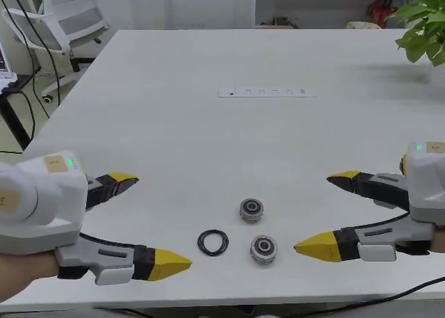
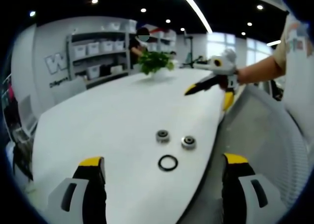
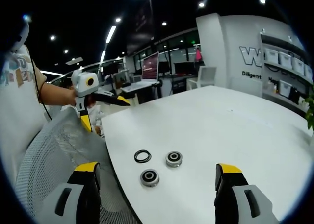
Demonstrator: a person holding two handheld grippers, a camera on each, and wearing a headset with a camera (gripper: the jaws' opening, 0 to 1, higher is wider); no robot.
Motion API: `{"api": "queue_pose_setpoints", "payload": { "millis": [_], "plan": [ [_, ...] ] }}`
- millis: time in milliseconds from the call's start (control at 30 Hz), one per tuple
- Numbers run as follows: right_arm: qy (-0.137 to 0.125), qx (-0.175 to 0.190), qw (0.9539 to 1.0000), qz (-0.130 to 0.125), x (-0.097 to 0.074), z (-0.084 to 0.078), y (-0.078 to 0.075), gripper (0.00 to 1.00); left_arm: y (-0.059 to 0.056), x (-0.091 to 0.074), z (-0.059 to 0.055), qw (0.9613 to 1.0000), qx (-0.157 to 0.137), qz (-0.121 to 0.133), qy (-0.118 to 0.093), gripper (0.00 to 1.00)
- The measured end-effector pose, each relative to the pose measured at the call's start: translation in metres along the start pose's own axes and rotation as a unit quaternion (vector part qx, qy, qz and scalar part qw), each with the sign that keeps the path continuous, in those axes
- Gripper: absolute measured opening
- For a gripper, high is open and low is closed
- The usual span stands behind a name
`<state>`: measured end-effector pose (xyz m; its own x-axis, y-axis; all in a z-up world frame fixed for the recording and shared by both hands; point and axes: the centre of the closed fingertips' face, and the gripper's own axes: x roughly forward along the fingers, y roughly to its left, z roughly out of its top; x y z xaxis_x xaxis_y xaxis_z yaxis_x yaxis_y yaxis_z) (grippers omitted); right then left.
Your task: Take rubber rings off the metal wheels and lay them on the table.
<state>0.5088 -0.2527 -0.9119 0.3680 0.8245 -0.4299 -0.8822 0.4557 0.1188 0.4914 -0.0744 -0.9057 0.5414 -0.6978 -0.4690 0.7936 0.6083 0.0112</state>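
Left gripper (image 1: 158,222) and right gripper (image 1: 316,213) hovered spread wide, empty, flanking two metal wheels (image 1: 252,209) and a loose black rubber ring (image 1: 213,242) flat on the white table (image 1: 208,123) — the right gripper view added a mesh chair (image 3: 54,140) at its edge.

Plant (image 1: 423,26) far rt, chair (image 1: 69,12) far left, socket strip (image 1: 263,92) mid.

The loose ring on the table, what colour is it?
The ring is black, clearest in the head view.
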Motion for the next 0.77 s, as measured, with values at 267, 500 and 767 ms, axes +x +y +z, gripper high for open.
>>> {"api": "queue_pose_setpoints", "payload": {
  "millis": [267, 500, 767],
  "plan": [
    [0.007, -0.013, 0.9999, -0.007, -0.006, -0.006, 0.0, 0.99, -0.002, -0.001, -0.001, 1.0, 0.001, 0.001, 0.0, 1.0],
    [0.007, -0.016, 0.9998, -0.013, -0.009, -0.009, -0.001, 0.99, -0.001, -0.002, -0.002, 1.0, -0.002, 0.004, -0.002, 1.0],
    [0.013, -0.017, 0.9996, -0.018, -0.01, -0.014, -0.001, 0.99, 0.0, -0.005, -0.005, 1.0, 0.001, 0.007, 0.001, 1.0]
  ]
}}
